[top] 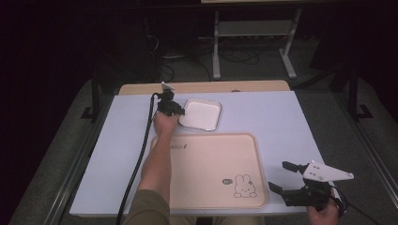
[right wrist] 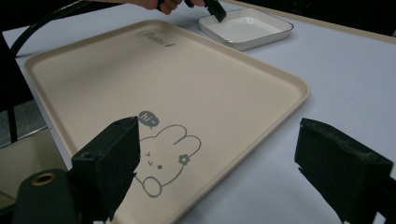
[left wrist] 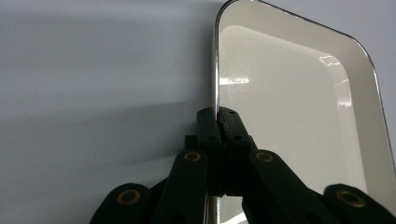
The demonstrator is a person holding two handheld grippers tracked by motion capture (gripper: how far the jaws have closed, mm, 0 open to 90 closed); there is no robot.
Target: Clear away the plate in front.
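My left arm extends forward over the beige tray [top: 206,159]; my left hand-held gripper [top: 174,110] pinches the near-left rim of the white dish [top: 202,114], which sits on the bench [top: 281,122] just beyond the tray. My right hand-held gripper [top: 284,177] hovers at the tray's right corner, jaws spread and holding nothing.
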